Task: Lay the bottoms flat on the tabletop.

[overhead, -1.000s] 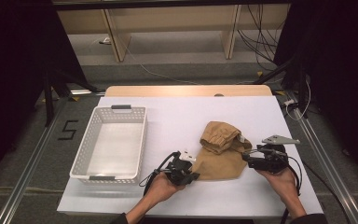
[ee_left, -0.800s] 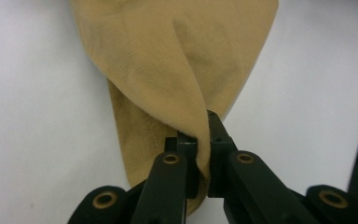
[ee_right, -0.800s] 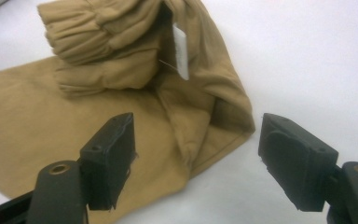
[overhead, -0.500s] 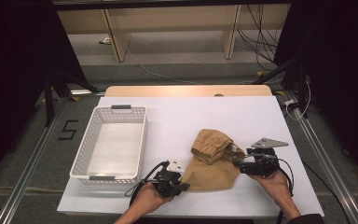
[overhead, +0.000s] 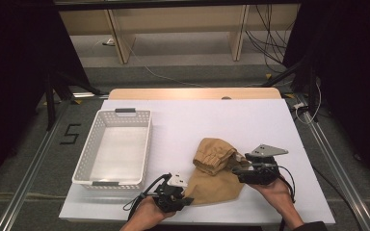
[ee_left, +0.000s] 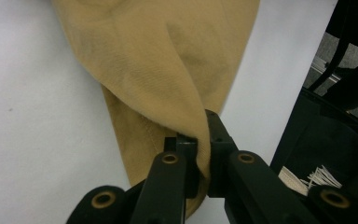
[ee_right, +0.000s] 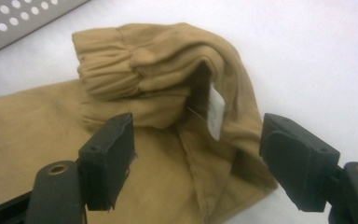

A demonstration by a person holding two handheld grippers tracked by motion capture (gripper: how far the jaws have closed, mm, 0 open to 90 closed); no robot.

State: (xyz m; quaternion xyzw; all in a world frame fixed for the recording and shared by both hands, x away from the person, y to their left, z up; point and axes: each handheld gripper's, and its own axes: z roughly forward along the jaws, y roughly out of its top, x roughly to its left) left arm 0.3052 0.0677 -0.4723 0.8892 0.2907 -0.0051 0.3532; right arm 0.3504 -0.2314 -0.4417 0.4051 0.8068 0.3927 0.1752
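Note:
A tan garment (overhead: 216, 175) with a gathered elastic band lies crumpled on the white table near its front edge. My left gripper (overhead: 185, 199) is at the garment's near left corner, shut on a fold of the cloth (ee_left: 168, 60); in the left gripper view the two jaws pinch the fabric of my left gripper (ee_left: 200, 140). My right gripper (overhead: 239, 172) is at the garment's right side and stands open. In the right gripper view its wide-apart jaws of my right gripper (ee_right: 200, 158) straddle the bunched garment (ee_right: 154, 70) and a white label (ee_right: 216, 109) without pressing it.
A white perforated basket (overhead: 147, 144) stands empty on the table's left half, its grey wall (ee_right: 9, 23) just beyond the garment. The white table (overhead: 212, 120) stretches bare behind the garment. Its front edge is close under both hands.
Both hands have drawn back toward the table's front edge. The garment has been dragged nearer with the left gripper, and the right gripper has shifted slightly left and nearer.

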